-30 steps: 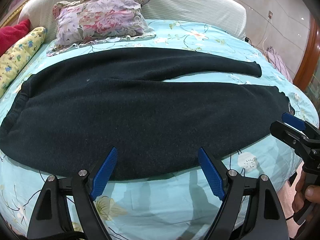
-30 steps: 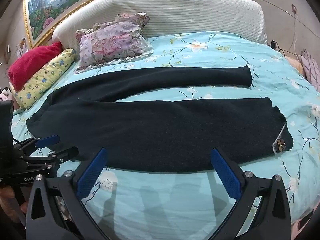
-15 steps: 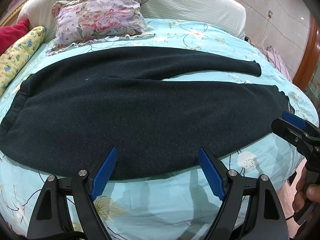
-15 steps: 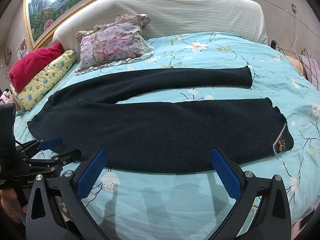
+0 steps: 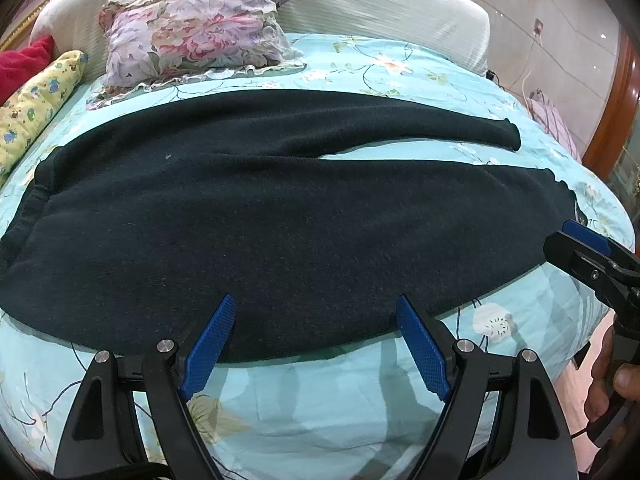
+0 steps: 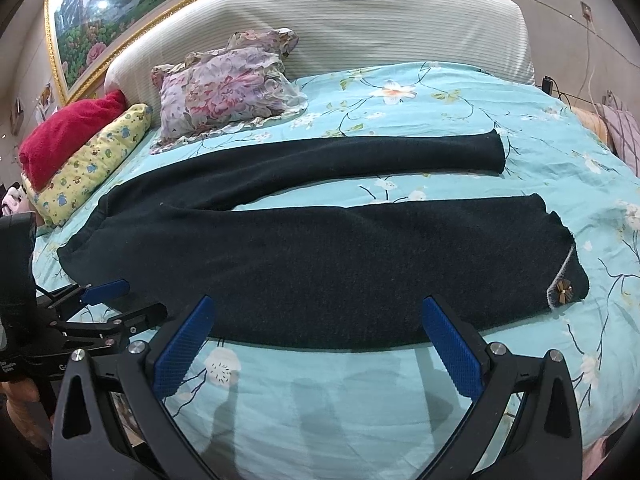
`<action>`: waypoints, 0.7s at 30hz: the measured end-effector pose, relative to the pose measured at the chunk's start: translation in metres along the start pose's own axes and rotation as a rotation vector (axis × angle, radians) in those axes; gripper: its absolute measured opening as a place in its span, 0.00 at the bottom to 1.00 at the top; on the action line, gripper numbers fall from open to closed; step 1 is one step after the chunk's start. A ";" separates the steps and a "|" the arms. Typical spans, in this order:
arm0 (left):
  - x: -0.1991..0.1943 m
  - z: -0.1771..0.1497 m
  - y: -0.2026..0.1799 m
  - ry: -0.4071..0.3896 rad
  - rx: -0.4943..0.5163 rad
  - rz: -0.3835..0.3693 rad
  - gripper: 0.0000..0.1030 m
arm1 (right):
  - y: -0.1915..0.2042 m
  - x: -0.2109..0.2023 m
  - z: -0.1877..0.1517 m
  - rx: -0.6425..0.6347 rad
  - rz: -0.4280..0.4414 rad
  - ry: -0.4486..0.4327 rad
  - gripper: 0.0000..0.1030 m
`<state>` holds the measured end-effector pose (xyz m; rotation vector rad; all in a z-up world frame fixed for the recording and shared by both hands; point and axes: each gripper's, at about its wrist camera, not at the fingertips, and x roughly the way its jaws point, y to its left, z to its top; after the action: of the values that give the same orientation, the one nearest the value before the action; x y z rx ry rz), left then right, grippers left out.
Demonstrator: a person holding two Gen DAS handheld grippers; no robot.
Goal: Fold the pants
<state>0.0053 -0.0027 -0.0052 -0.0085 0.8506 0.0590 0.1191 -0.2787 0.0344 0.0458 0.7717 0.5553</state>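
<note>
Dark pants [image 5: 280, 224] lie flat across the bed, waistband at the left, two legs running to the right; they also show in the right wrist view [image 6: 340, 264]. The near leg's cuff carries a small gold ornament [image 6: 564, 290]. My left gripper [image 5: 316, 320] is open and empty, just at the near edge of the pants' middle. My right gripper [image 6: 320, 320] is open and empty at the near edge of the near leg. Each gripper shows in the other's view: the right one [image 5: 580, 248] by the cuff, the left one [image 6: 116, 300] by the waistband side.
The bed has a light blue flowered sheet [image 6: 360, 400]. A floral pillow [image 6: 228, 88], a yellow bolster [image 6: 92, 156] and a red cushion [image 6: 68, 128] lie at the back left. A white headboard [image 6: 360, 28] stands behind. A wooden frame [image 5: 612, 108] stands at the right.
Both grippers have moved slightly forward toward the pants' near edge. The pants have not moved.
</note>
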 end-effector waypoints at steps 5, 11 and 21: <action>0.000 0.004 0.001 -0.025 0.003 -0.018 0.81 | -0.004 0.001 0.002 0.008 0.013 0.004 1.00; 0.004 0.016 0.001 -0.026 0.015 -0.032 0.81 | -0.015 0.003 0.010 0.030 0.018 0.002 1.00; 0.015 0.053 0.000 0.012 0.048 -0.060 0.81 | -0.039 0.008 0.035 0.070 0.023 -0.003 1.00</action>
<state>0.0546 -0.0007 0.0182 0.0101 0.8627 -0.0179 0.1652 -0.3028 0.0449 0.1196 0.7885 0.5498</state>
